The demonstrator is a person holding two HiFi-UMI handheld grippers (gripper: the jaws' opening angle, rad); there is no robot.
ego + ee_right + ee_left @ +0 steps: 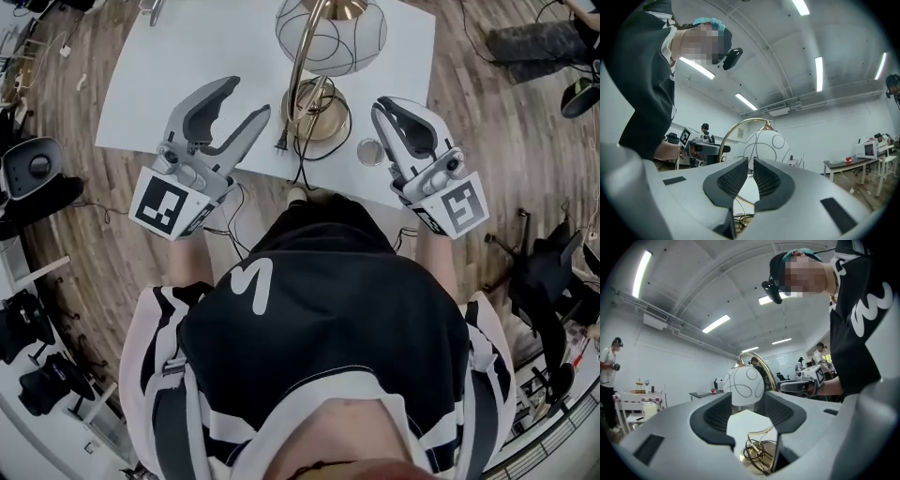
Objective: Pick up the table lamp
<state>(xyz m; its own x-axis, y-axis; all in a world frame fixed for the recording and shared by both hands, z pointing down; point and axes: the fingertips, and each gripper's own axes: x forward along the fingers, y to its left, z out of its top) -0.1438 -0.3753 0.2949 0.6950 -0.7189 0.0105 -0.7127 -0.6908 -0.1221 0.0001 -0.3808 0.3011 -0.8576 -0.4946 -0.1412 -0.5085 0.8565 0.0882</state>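
The table lamp stands on the white table (187,56): a white globe shade (330,36) with dark line patterns, a curved brass stem (305,66) and a round brass base (317,111) with cord coiled on it. My left gripper (246,98) is left of the base, open, with nothing between its jaws. My right gripper (386,105) is right of the base, shut and empty. The left gripper view looks between the jaws (746,401) at the shade (743,386) and base (759,456). In the right gripper view the shade (768,146) rises behind the closed jaws (751,161).
A black plug (280,142) and its cord trail off the table's near edge. A small round glass-like object (370,152) sits near the right gripper. Dark gear (37,173) lies on the wood floor at left, and a black chair (553,272) is at right. Other people stand in the room.
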